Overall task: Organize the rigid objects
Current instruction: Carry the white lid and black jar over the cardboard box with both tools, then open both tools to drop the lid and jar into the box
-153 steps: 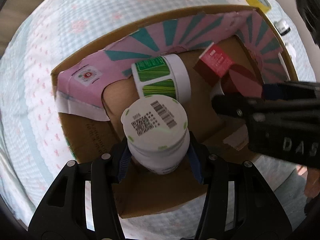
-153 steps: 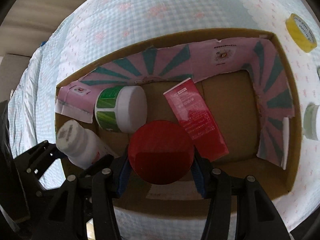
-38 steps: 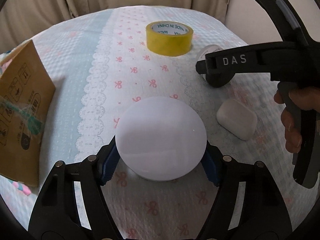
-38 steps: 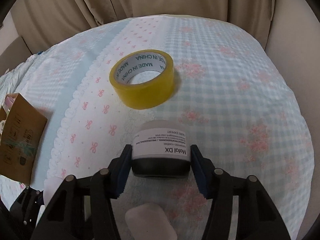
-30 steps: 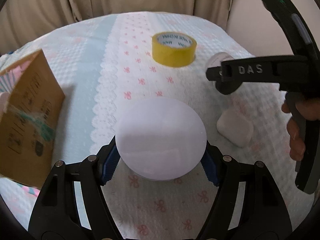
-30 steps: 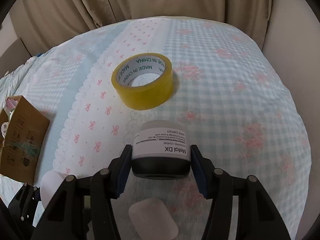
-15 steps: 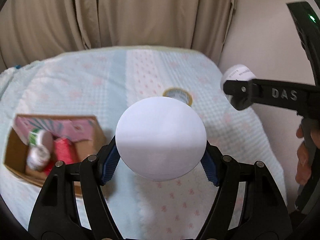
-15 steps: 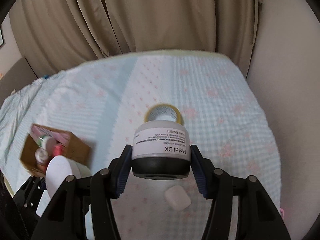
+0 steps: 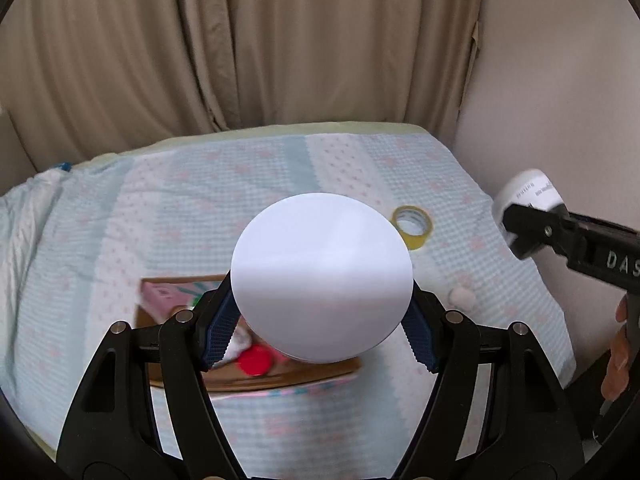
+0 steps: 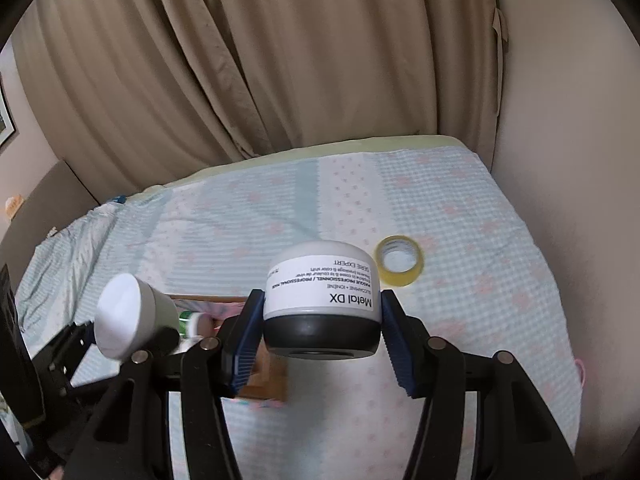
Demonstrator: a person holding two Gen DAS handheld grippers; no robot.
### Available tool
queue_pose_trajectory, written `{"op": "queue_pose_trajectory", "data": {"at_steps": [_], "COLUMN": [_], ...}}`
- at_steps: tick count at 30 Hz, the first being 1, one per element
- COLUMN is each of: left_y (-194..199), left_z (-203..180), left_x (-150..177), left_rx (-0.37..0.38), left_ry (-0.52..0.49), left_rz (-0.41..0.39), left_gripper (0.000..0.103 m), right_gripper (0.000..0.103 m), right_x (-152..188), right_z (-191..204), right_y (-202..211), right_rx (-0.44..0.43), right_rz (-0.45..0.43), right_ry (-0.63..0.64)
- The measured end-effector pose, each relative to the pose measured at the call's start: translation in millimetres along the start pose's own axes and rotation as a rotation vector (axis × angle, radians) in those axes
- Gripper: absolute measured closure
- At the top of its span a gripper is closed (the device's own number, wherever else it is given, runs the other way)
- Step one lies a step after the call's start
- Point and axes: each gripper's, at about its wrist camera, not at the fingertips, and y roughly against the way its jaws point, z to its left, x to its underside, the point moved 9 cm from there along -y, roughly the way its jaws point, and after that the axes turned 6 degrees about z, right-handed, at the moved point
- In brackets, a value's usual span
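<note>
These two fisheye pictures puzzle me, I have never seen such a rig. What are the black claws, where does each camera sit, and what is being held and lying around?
No robot here: a person holds a two-finger clamp tool in each hand, and a wide-angle camera on each tool looks forward along its fingers. That is why black claws fill the bottom of both pictures.

In the left tool's view, the left gripper is shut on a white round jar. In the right tool's view, the right gripper is shut on a jar labelled Metal DX. Both are lifted above a bed with a pale blue patterned cover.

On the cover lie a cardboard box already holding a few containers, a yellow tape roll and a small white case. Each tool also shows at the edge of the other's picture.
</note>
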Motion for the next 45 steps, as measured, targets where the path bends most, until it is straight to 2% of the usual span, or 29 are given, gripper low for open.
{"op": "queue_pose_trajectory", "data": {"at_steps": [6,10,14,19,30,37,40,41,42,43,44,45], "left_y": [14,2,-21,-69,-180,-207,-209,-208,-206,-200,-195,-193], "left_z": [67,108,142,176,217,215,206,204,203,200,195,192], "left_x": [5,13,20,39,99,104,102,102,100,97,94,93], "left_rx": [-0.024,-0.03,-0.036,-0.032,-0.046,-0.082,-0.074,-0.083,-0.091,-0.095,-0.08,-0.074], "left_ry": [-0.004,0.0,-0.013,-0.015,-0.057,-0.134,-0.179,-0.184,-0.188,-0.196,-0.209,-0.216], "left_rz": [0.019,0.052,0.077,0.132,0.291,0.322,0.33,0.335,0.328,0.308,0.284,0.276], "left_gripper": [0.034,0.034,0.034,0.034,0.034,0.034,0.033,0.025,0.014,0.0,0.0,0.0], "right_gripper": [0.051,0.051,0.051,0.051,0.051,0.051,0.051,0.051,0.048,0.025,0.007,0.0], "right_x": [15,27,40,58,115,134,135,135,134,133,131,130], "right_z": [51,73,91,103,117,111,108,108,110,112,113,117], "right_y": [-5,-21,-45,-90,-191,-223,-229,-230,-232,-230,-228,-223], "right_rx": [-0.003,0.001,0.012,0.037,0.096,0.154,0.149,0.141,0.141,0.146,0.149,0.139], "right_rz": [0.015,0.028,0.059,0.098,0.219,0.257,0.248,0.245,0.24,0.217,0.199,0.167], "right_ry": [-0.006,-0.03,-0.048,-0.061,-0.039,-0.036,-0.038,-0.034,-0.025,-0.001,0.019,0.052]}}
